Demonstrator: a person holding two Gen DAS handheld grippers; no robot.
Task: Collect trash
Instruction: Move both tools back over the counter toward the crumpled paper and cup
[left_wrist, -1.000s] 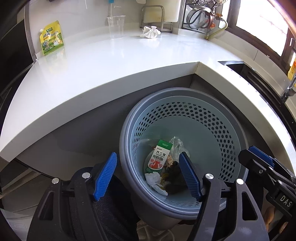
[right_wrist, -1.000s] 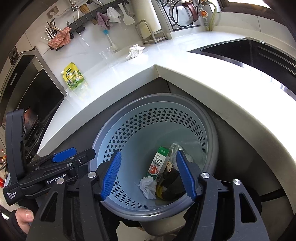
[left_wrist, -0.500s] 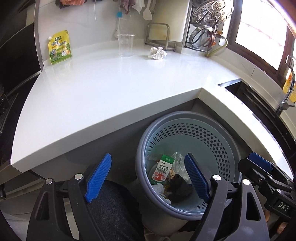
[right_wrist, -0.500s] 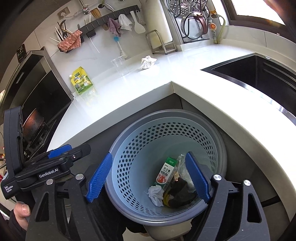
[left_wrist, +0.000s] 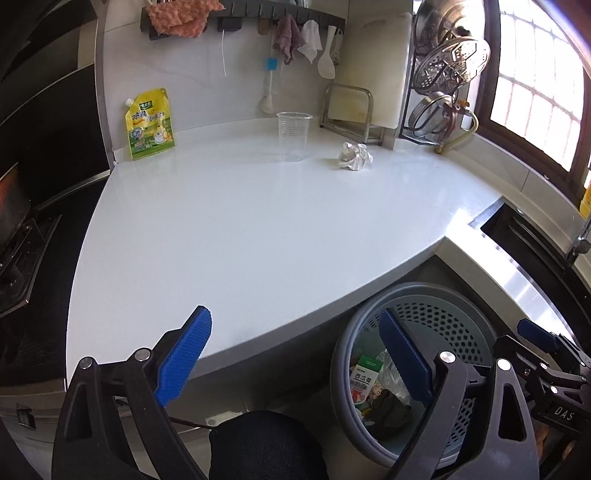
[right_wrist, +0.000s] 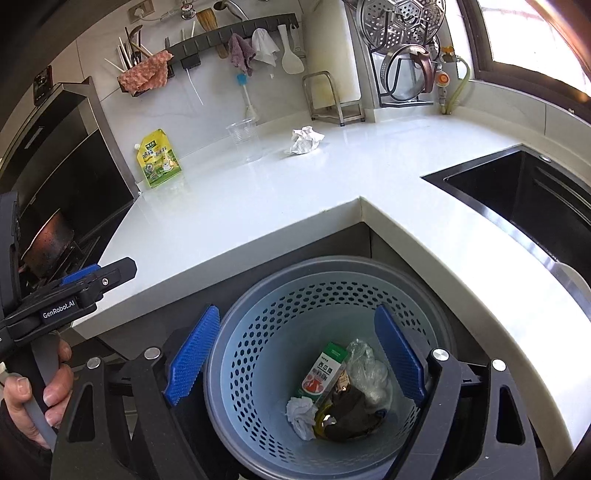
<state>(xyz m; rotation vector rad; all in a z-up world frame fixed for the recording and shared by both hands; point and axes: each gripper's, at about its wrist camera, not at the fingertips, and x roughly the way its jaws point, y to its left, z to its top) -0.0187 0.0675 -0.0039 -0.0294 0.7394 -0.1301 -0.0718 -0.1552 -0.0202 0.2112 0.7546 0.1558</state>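
A grey-blue perforated trash basket (right_wrist: 258, 325) stands on the floor below the counter corner; it also shows in the left wrist view (left_wrist: 443, 314). It holds a green-and-red carton (right_wrist: 321, 373), crumpled tissue, clear plastic and dark scraps. On the white counter (left_wrist: 240, 221) lie a crumpled paper ball (left_wrist: 354, 157), a clear plastic cup (left_wrist: 293, 134) and a yellow-green pouch (left_wrist: 149, 123); the right wrist view shows the ball (right_wrist: 304, 140), cup (right_wrist: 243, 138) and pouch (right_wrist: 159, 158). My left gripper (left_wrist: 295, 358) is open and empty over the counter's front edge. My right gripper (right_wrist: 293, 354) is open and empty above the basket.
A black sink (right_wrist: 517, 195) is set into the counter at the right. A stove with a pan (right_wrist: 48, 243) is at the left. A dish rack (left_wrist: 443, 74) and cutting board stand (left_wrist: 347, 107) line the back wall, with hanging cloths and utensils.
Both grippers have risen and tilted up from the basket; the countertop and back wall now fill more of each view. Both stay open and empty.
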